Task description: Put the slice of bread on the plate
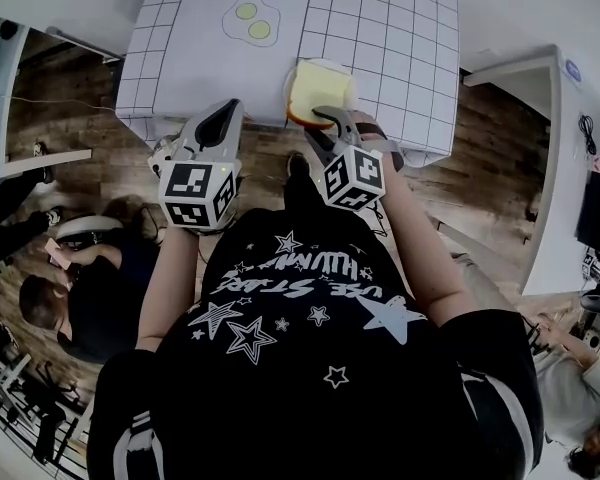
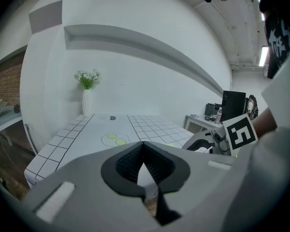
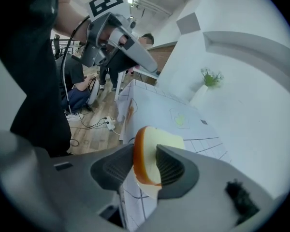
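A slice of bread [image 1: 320, 88] with a brown crust lies over a white plate [image 1: 291, 80] at the near edge of the gridded white table [image 1: 400, 28]. My right gripper [image 1: 332, 120] reaches it from the near side. In the right gripper view the bread [image 3: 152, 151] stands on edge between the wide-spread jaws, against the right pad and a sliver off the left one. My left gripper [image 1: 221, 120] hovers left of the plate, off the table's near edge, shut and empty. Its tips [image 2: 144, 149] meet in the left gripper view.
A flat fried-egg shape [image 1: 252, 23] lies further back on the table, and a white vase of flowers [image 2: 87, 98] stands at the far end. A person [image 1: 75, 298] sits on the wooden floor to the left. A white desk [image 1: 560, 158] stands on the right.
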Demonstrator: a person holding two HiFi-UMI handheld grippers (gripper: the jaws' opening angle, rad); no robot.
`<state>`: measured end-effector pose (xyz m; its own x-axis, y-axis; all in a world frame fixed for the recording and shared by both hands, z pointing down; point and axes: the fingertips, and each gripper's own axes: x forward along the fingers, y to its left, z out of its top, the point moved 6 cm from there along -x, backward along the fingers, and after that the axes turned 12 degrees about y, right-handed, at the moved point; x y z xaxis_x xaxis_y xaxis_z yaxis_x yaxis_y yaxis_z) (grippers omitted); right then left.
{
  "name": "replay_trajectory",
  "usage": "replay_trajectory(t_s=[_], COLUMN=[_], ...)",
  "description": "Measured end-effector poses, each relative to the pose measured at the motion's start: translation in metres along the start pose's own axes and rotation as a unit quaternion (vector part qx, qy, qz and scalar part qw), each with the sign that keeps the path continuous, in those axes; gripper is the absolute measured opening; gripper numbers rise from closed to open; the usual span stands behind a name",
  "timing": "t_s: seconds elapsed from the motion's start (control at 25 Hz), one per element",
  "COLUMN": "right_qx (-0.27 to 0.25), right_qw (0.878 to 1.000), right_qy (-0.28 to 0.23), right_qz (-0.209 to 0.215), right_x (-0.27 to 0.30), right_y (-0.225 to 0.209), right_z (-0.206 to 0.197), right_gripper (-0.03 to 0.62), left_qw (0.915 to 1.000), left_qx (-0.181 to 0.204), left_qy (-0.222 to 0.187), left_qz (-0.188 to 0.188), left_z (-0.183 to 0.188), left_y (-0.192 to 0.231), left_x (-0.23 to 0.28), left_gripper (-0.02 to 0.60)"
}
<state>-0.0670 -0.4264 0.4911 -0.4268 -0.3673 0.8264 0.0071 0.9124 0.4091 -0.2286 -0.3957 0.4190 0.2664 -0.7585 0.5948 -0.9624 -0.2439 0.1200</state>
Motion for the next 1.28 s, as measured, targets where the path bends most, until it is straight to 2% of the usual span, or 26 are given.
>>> replay_trajectory(t_s=[0.2,0.36,0.48,0.6,0.68,0.88,1.12,1.28], right_qx=[-0.003,0.026,0.041,0.057,0.078,0.117,0.183,0.236], right_qw=[1.0,0.999,0.999,0.997,0.995,0.99,0.975,0.961], right_qy=[0.021,0.015,0.002,-0.016,-0.025,-0.032,-0.041,-0.049], right_qz=[0.009,0.016,0.0,-0.041,-0.059,-0.075,-0.119,-0.139], right_x=[0.004,0.003,-0.008,-0.022,-0.032,-0.061,-0.097,-0.122], right_y=[0.007,0.006,0.022,0.053,0.048,0.038,0.044,0.076], right_z=[0.001,0.002,0.002,0.001,0.002,0.002,0.009,0.005], right_gripper=[0.153,0.155,0.156,0.156,0.156,0.156,0.151,0.073], left_qw=[1.0,1.0,1.0,0.9994,0.9991,0.9993,0.9985,0.9975], left_qx=[-0.001,0.001,0.003,0.015,0.016,0.004,0.019,0.021], left_qy=[0.0,-0.004,-0.009,-0.033,-0.039,-0.036,-0.034,-0.038], left_qz=[0.001,-0.002,-0.001,0.003,0.0,-0.006,-0.038,-0.055], left_z=[-0.003,-0.003,-0.021,-0.056,-0.056,-0.054,-0.055,-0.071], left_y=[0.005,0.008,0.002,-0.009,-0.01,-0.016,-0.016,-0.023], left_x=[-0.005,-0.007,-0.021,-0.045,-0.05,-0.066,-0.082,-0.101], left_gripper=[0.009,0.009,0.009,0.009,0.009,0.009,0.009,0.009])
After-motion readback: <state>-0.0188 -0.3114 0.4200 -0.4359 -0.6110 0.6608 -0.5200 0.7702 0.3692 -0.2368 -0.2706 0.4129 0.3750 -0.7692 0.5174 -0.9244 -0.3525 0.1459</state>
